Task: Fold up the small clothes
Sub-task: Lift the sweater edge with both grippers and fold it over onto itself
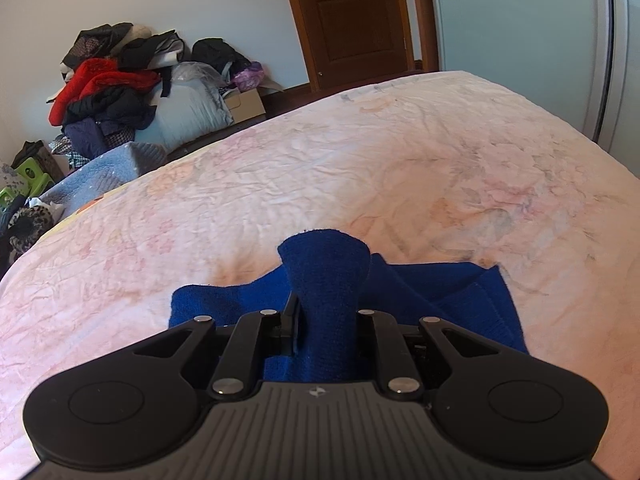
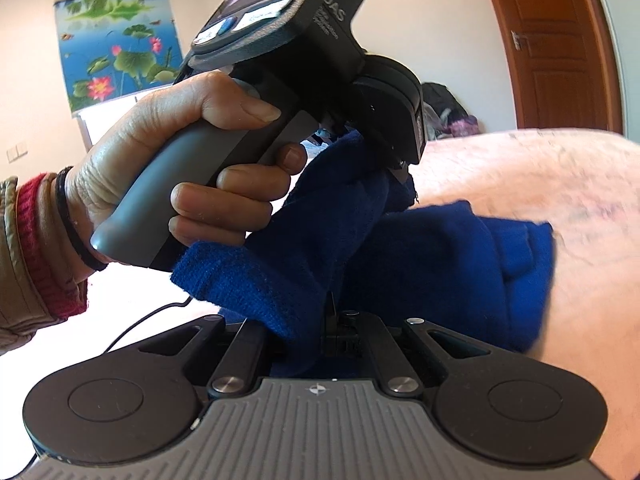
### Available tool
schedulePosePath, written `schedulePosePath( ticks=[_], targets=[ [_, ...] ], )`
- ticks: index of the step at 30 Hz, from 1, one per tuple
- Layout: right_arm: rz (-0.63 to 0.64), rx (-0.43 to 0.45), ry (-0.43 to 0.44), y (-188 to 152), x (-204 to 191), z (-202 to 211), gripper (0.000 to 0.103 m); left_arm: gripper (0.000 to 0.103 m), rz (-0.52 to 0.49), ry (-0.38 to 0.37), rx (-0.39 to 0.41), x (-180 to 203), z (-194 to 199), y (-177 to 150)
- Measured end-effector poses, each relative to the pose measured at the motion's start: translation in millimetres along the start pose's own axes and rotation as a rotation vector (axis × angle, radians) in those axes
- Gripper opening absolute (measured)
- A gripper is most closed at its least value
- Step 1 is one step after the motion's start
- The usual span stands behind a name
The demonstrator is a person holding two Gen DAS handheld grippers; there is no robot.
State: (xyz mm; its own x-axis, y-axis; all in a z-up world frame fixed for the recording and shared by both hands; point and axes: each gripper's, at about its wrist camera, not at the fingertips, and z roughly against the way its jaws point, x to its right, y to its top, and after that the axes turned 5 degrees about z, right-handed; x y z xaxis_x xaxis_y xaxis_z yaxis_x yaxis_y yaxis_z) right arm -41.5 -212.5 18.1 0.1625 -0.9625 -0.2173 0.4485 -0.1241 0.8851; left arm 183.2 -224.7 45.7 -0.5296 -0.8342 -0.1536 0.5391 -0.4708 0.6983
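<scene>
Left tongs (image 1: 320, 320) and right tongs (image 2: 332, 320), both closed on the blue garment (image 1: 460, 292), raised above the bed (image 1: 320, 160).

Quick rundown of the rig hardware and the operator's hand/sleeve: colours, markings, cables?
Left hand-held gripper: black linkage arms, silver pivot pins, round black discs, ribbed grey deck. Right hand-held gripper matches; thin black cable alongside. Grey pistol handle, white lettering. Bare left hand: black wristband, red knit cuff, tan sleeve.

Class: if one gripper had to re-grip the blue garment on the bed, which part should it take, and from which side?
Probably the blue garment's flat layered edge lying right on the bedspread, approached low from the right. It lies thin and free there, while the bunched middle is already pinched by the left gripper and the right gripper.
</scene>
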Motion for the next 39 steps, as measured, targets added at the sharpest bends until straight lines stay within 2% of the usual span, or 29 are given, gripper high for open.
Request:
schedulePosePath(
  ticks=[6,28,39],
  targets=[
    [-0.111,-0.016,0.021,-7.6,21.9,1.1,0.006,0.015,-0.017,-0.026,-0.022,22.9,-8.0,0.2],
    [-0.185,-0.034,0.035,-12.9,23.1,-2.6,0.006,0.015,-0.045,-0.058,-0.061,58.6,-18.4,-8.6],
    [-0.231,-0.041,0.053,-15.6,24.8,-6.2,0.006,0.015,-0.073,-0.128,-0.056,77.5,-13.1,-13.4]
  ],
)
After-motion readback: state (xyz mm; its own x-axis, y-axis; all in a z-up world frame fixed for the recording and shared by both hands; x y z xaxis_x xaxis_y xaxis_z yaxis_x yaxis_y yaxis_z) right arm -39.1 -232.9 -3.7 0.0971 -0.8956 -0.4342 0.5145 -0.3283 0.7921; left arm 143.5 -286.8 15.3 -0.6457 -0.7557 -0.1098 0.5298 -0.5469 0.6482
